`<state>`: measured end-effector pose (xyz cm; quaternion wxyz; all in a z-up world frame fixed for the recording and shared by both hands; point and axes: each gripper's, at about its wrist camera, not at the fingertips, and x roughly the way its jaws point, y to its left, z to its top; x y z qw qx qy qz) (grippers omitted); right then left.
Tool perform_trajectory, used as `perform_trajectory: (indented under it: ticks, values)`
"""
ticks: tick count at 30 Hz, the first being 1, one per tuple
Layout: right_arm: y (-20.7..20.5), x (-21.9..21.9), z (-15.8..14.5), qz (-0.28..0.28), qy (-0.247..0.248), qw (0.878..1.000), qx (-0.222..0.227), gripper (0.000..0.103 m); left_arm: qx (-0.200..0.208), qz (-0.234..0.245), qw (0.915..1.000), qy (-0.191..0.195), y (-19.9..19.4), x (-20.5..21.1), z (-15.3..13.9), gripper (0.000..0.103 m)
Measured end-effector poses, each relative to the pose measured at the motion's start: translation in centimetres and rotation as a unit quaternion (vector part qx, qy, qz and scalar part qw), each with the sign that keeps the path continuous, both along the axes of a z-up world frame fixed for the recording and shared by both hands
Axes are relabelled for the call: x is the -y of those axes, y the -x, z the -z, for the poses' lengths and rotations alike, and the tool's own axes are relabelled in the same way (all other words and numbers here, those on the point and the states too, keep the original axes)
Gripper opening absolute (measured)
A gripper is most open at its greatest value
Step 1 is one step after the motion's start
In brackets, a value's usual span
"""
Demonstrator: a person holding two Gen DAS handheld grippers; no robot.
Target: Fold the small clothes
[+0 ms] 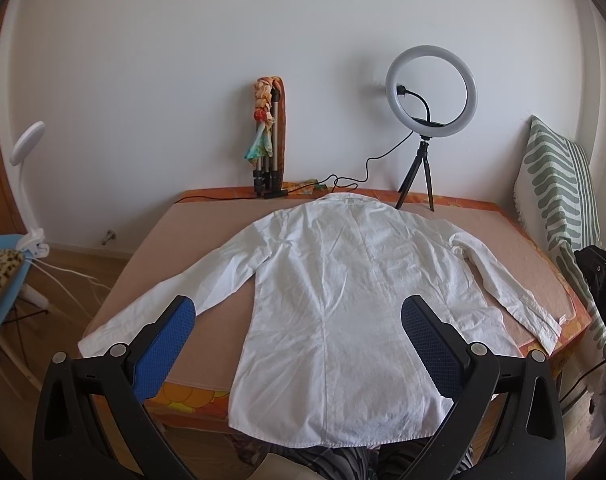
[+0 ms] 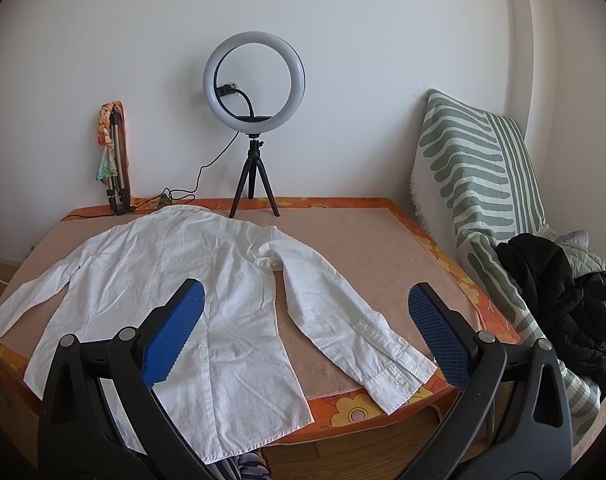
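A white long-sleeved shirt point(image 1: 335, 300) lies flat, back side up, on the table point(image 1: 207, 224), collar at the far end, both sleeves spread out, hem hanging over the near edge. It also shows in the right wrist view point(image 2: 175, 280). My left gripper point(image 1: 299, 312) is open and empty, held above the shirt's lower half. My right gripper point(image 2: 307, 300) is open and empty, above the gap between the shirt body and the right sleeve point(image 2: 355, 328).
A ring light on a tripod point(image 1: 429, 92) and a folded tripod with a scarf point(image 1: 269, 136) stand at the table's far edge, with a black cable. A striped cushion point(image 2: 475, 168) and dark clothes point(image 2: 563, 300) lie right. A clip lamp point(image 1: 27, 152) stands left.
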<state>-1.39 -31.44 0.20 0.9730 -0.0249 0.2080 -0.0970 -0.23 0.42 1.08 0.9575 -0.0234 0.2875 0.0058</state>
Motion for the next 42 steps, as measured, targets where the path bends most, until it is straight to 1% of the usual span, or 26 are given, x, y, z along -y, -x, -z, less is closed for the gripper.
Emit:
perform_trajectory:
  ticks: [6, 12, 15, 19, 24, 27, 30, 32, 33, 36, 38, 41, 42]
  values:
    - [-0.1, 0.0, 0.0, 0.0, -0.002, 1.0, 0.0, 0.103, -0.001, -0.001, 1.0, 0.001, -0.1, -0.4, 0.1, 0.103]
    - [-0.7, -1.4, -0.1, -0.005, 0.001, 1.0, -0.001, 0.103, -0.003, -0.005, 1.0, 0.003, -0.4, -1.2, 0.5, 0.103]
    - [-1.0, -2.2, -0.4, -0.011, 0.003, 1.0, 0.0, 0.103, -0.005, -0.011, 0.9999, 0.005, -0.5, -2.1, 0.8, 0.103]
    - [-2.0, -3.3, -1.1, -0.026, 0.0, 1.0, 0.001, 0.103, -0.011, -0.017, 0.9996, 0.02, -0.8, -4.3, 1.5, 0.103]
    - [-3.8, -5.4, -2.2, -0.058, -0.013, 0.998, 0.003, 0.103, -0.002, -0.03, 0.9986, 0.044, -0.4, -8.3, 2.3, 0.102]
    - [-5.2, -7.3, -2.9, -0.09, -0.025, 0.996, -0.002, 0.103, -0.001, -0.051, 0.9978, 0.042, -0.3, -11.2, 3.1, 0.102]
    - [-6.7, -9.4, -3.4, -0.122, -0.032, 0.992, -0.008, 0.103, -0.011, -0.076, 0.9962, 0.041, -0.1, -14.7, 4.3, 0.102]
    - [-7.8, -10.9, -3.7, -0.144, -0.034, 0.989, -0.012, 0.103, -0.019, -0.094, 0.9942, 0.048, 0.0, -17.3, 5.3, 0.1]
    - [-8.3, -11.7, -3.7, -0.155, -0.034, 0.987, -0.015, 0.103, -0.024, -0.102, 0.9931, 0.052, 0.0, -18.6, 5.9, 0.097]
    - [-10.0, -14.4, -3.7, -0.184, -0.034, 0.982, -0.029, 0.103, -0.048, -0.135, 0.9876, 0.065, 0.0, -22.6, 7.9, 0.09]
    - [-11.0, -16.2, -3.5, -0.201, -0.034, 0.978, -0.038, 0.103, -0.057, -0.153, 0.9835, 0.078, 0.1, -25.1, 9.1, 0.088]
    - [-12.5, -18.7, -2.9, -0.224, -0.037, 0.972, -0.057, 0.103, -0.072, -0.169, 0.9762, 0.116, 0.1, -28.5, 11.1, 0.084]
    - [-13.0, -19.5, -2.8, -0.233, -0.039, 0.97, -0.064, 0.103, -0.075, -0.17, 0.9739, 0.13, 0.1, -29.5, 11.8, 0.081]
